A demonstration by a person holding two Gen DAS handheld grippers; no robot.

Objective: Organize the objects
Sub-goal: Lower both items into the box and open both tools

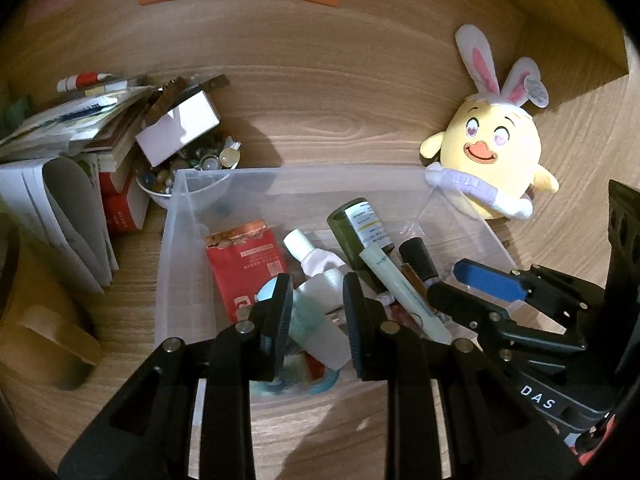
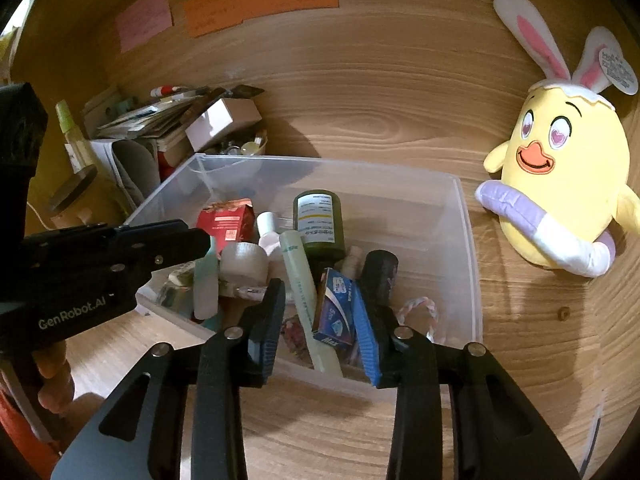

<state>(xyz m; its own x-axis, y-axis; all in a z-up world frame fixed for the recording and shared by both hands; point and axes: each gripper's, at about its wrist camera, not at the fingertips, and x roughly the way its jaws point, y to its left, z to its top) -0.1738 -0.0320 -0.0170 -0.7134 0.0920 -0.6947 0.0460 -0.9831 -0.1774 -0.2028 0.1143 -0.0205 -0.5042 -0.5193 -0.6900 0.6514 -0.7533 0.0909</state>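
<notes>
Both grippers hovered over the clear bin (image 2: 464,216) on the table (image 1: 320,120). Left gripper (image 1: 316,312) stood narrowly parted and the right gripper (image 2: 320,320) slightly wider, neither visibly clamping anything. Inside lay one green bottle (image 2: 318,220), rigid and probably slippery, best taken across its body, one pale tube (image 2: 298,276) and one red packet (image 1: 244,264), both light. One soft plush chick (image 2: 560,184) sat beside the bin.

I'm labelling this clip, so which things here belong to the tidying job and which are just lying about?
Job:
clear bin
green bottle
red packet
pale tube
blue box
left gripper
right gripper

Lying about:
plush chick
paper stack
bowl of beads
sticky notes
</notes>
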